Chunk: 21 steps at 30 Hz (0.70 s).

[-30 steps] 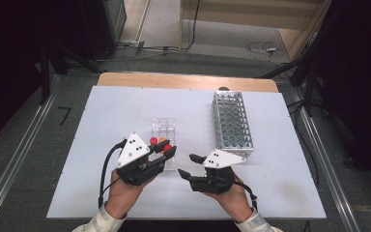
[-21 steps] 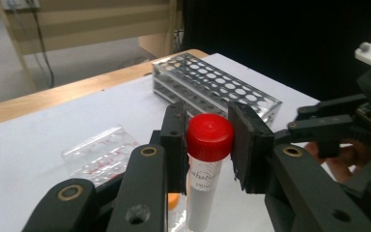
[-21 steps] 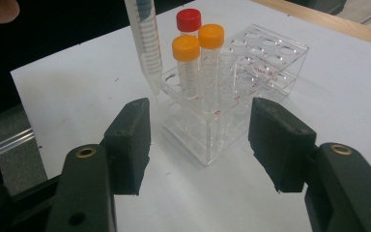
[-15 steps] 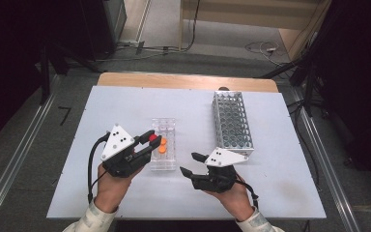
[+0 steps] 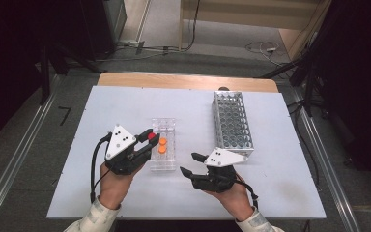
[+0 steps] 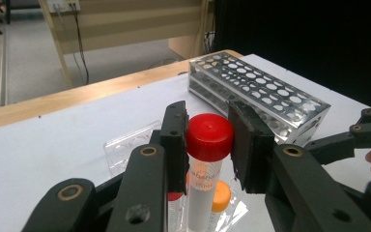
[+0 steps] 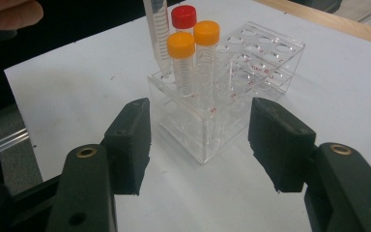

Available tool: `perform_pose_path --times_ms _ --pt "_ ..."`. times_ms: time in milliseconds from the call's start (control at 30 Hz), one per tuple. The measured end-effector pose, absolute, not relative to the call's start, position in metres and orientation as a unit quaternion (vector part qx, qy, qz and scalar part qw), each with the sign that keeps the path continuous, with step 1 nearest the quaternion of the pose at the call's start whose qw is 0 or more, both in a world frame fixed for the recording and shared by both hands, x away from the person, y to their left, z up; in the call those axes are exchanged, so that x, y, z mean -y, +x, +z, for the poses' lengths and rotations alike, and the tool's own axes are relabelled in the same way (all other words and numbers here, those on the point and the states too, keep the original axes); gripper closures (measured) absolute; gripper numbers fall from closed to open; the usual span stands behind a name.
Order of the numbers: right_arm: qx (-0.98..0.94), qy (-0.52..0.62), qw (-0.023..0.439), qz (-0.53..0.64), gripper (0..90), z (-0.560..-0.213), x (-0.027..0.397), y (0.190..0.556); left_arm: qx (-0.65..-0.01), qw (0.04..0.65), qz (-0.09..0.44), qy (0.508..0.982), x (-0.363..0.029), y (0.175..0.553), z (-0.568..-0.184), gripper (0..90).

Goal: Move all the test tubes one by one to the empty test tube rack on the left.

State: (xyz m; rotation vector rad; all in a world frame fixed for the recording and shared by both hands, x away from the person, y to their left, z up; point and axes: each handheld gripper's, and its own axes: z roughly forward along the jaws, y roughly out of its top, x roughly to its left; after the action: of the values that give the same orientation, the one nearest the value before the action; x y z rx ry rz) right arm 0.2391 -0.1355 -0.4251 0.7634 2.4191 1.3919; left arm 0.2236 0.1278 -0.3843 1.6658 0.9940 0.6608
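Note:
My left gripper (image 5: 149, 138) is shut on a red-capped clear tube (image 6: 210, 137), held upright at the left side of a clear plastic rack (image 5: 163, 164). In the right gripper view the tube (image 7: 158, 34) has its lower end at the rack's (image 7: 200, 135) corner hole. I cannot tell whether it is inside. Two orange-capped tubes (image 7: 181, 46) and another red-capped tube (image 7: 183, 17) stand in the rack. My right gripper (image 5: 187, 163) is open a short way right of the rack, its jaws pointing at it with nothing between them.
A long metal tube rack (image 5: 232, 118) with several empty holes lies at the right rear of the white table (image 5: 101, 111). The table's wooden far edge (image 5: 183, 81) borders a grey floor with cables.
My left gripper and its red-capped tube have moved a little left and away from me along the clear rack's left side. The right gripper has kept still.

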Motion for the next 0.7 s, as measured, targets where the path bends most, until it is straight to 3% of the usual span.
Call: perform_pose_path --times_ms 700 --pt "-0.831 0.261 0.124 0.475 39.0 -0.426 0.135 0.239 -0.428 0.494 0.273 0.706 -0.123 0.23 -0.407 69.9"
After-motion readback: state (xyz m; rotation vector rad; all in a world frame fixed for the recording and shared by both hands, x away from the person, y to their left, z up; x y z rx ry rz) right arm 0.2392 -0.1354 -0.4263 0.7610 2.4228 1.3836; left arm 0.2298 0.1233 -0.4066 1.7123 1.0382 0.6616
